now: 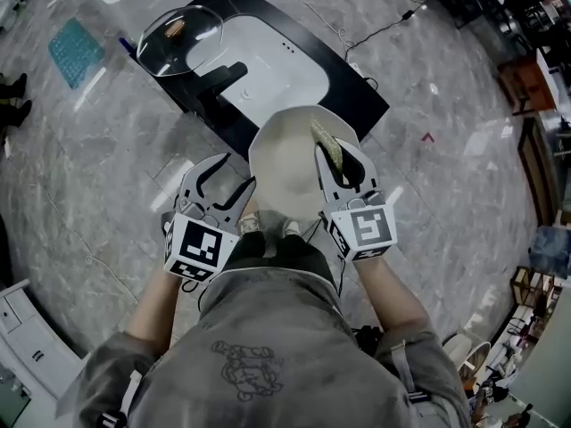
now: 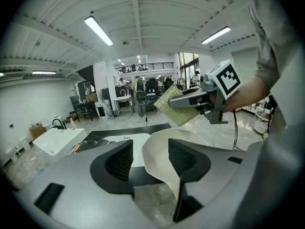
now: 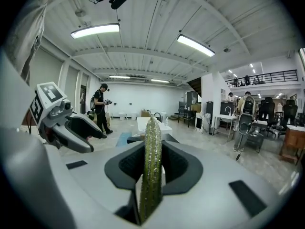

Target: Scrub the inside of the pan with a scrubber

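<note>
The cream pan [image 1: 285, 172] hangs tilted in front of me, over the near edge of the black counter; what bears it is hidden. My left gripper [image 1: 234, 176] is open at the pan's left edge. In the left gripper view the pan's rim [image 2: 159, 159] runs between the jaws of the left gripper [image 2: 150, 152], close to the right pad and apart from the left one. My right gripper [image 1: 344, 160] is shut on the flat green-gold scrubber [image 1: 326, 146], which points over the pan's right side. Seen edge-on, the scrubber [image 3: 152, 151] stands pinched upright in the right gripper [image 3: 152, 165].
A black counter [image 1: 357, 96] with a white sink basin [image 1: 277, 65], a black faucet [image 1: 221, 83] and a glass lid [image 1: 178, 36] lies beyond the pan. A teal mat [image 1: 76, 50] and a cable [image 1: 379, 32] lie on the marble floor. A person [image 3: 101, 106] stands far off.
</note>
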`<state>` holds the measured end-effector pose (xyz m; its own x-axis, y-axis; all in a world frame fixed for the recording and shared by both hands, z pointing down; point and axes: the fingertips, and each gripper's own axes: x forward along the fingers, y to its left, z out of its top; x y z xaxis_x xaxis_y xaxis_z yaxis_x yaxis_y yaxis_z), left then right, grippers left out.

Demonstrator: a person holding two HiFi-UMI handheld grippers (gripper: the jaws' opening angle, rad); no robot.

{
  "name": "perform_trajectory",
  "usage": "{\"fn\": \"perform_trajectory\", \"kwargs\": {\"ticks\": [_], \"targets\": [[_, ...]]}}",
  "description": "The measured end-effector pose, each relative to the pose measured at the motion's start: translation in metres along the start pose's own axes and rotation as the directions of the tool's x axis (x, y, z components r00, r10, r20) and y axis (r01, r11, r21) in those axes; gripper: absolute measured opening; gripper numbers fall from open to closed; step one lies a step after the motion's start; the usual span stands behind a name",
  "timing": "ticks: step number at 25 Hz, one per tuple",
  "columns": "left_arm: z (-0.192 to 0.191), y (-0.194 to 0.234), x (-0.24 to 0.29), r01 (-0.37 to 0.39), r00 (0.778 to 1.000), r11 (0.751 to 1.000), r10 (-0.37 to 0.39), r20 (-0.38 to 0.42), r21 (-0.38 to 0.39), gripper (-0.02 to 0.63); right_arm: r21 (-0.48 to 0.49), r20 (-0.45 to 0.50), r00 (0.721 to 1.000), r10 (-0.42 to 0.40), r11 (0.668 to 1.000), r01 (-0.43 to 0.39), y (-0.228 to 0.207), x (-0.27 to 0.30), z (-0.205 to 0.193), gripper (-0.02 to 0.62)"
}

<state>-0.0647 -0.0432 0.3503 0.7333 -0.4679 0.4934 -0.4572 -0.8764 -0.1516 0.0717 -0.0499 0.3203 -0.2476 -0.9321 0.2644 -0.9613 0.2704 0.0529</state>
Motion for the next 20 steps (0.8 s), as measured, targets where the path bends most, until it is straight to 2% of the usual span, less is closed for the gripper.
{"fn": "perform_trajectory", "kwargs": {"ticks": [3,11,17,20], "targets": [[-0.015,-0.01,0.007,0.034,0.998,0.999,-0.033,-0.055,0.021,0.239,0.007,-0.018,1.0,0.013,1.0,-0.013,-0.004,0.01,-0.011,0.08],[-0.06,-0.034,0.029,0.079,0.976,0.997,-0.076,-0.203,0.005,0.258,0.022,-0.065,0.995,0.071,0.997,-0.07,-0.019,0.035,-0.045,0.08],[-0.102,-0.059,0.039,0.163,0.922,0.985,-0.129,-0.366,0.062,0.262,0.029,-0.1,0.99,0.1,0.995,-0.097,-0.029,0.052,-0.067,0.08],[-0.12,-0.065,0.043,0.182,0.899,0.981,-0.138,-0.417,0.068,0.265,0.021,-0.12,0.986,0.115,0.993,-0.113,-0.031,0.063,-0.078,0.08]]}}
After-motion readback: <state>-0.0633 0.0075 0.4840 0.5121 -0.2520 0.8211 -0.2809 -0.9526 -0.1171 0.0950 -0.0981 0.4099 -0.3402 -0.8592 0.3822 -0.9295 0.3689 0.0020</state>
